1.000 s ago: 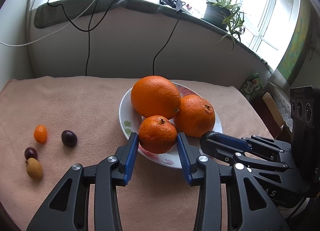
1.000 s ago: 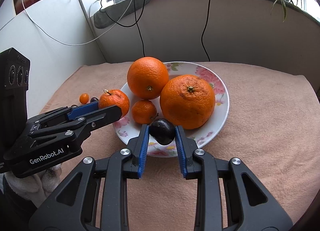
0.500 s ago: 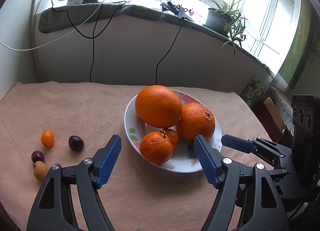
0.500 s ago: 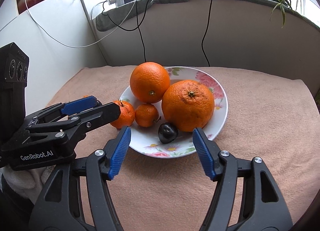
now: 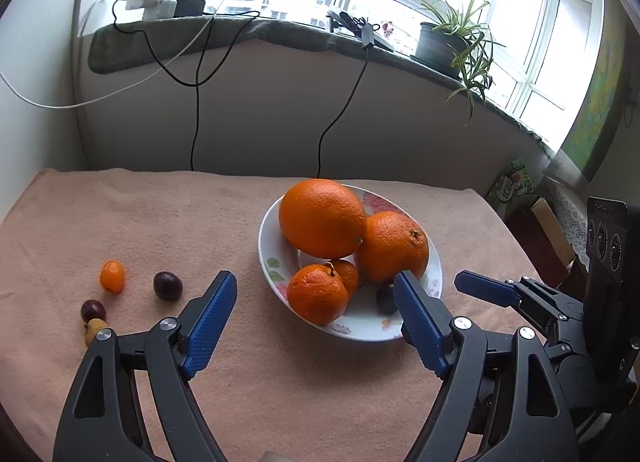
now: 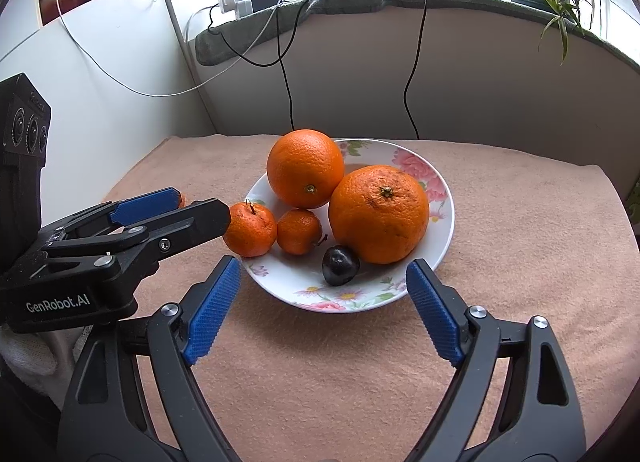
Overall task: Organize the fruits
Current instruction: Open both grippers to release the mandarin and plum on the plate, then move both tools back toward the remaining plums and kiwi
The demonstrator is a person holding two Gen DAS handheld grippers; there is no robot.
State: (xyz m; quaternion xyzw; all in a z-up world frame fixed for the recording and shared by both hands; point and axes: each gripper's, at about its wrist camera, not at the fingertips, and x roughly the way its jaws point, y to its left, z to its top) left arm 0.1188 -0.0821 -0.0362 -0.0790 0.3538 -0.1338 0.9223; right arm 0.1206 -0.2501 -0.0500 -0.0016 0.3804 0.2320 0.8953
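Both grippers are hanging over the pink cloth (image 5: 140, 222) just short of the floral plate (image 6: 442, 222), and neither is holding anything. The left gripper (image 5: 314, 294) is sitting with its blue pads spread wide, same for the right gripper (image 6: 324, 282).

The plate is carrying two big oranges (image 6: 305, 168) (image 6: 378, 214), two mandarins (image 6: 250, 229) (image 6: 299, 231) and a dark plum (image 6: 340, 265) resting near the front rim, touching the bigger orange.

Off to the left on the cloth, a kumquat (image 5: 112, 276), another plum (image 5: 168, 285), a reddish grape (image 5: 93, 310) and what's probably a longan (image 5: 94, 332) (half hidden behind the left finger) are lying well apart from the plate.
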